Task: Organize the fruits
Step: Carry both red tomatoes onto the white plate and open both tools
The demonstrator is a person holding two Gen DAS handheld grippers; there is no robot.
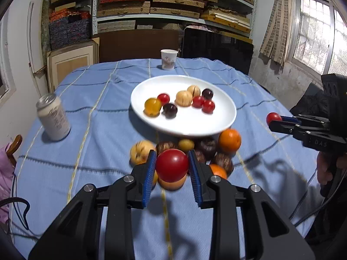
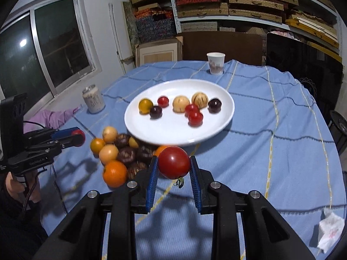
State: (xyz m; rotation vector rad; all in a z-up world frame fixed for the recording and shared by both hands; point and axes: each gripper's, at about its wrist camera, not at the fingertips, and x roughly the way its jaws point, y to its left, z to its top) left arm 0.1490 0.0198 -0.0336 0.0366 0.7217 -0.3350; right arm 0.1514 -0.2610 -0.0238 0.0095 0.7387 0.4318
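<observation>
A: So what's gripped by the left gripper [image 1: 172, 165]?

B: A red tomato [image 1: 172, 165] is clamped between its fingers, low centre of frame, above the fruit pile [image 1: 208, 147]. Same deal for the right gripper [image 2: 174, 165]: another red tomato [image 2: 174, 165] is pinched. The white plate [image 1: 216, 127] is seen mid-frame on the desk [image 1: 97, 151], nine fruits loaded.

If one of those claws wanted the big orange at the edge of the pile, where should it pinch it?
Pinch the orange across its widest middle, coming from above and from its open near side. It is round, so only the middle gives the pads a hold. Dark fruits press against its far side, but bare cloth lies in front.
</observation>
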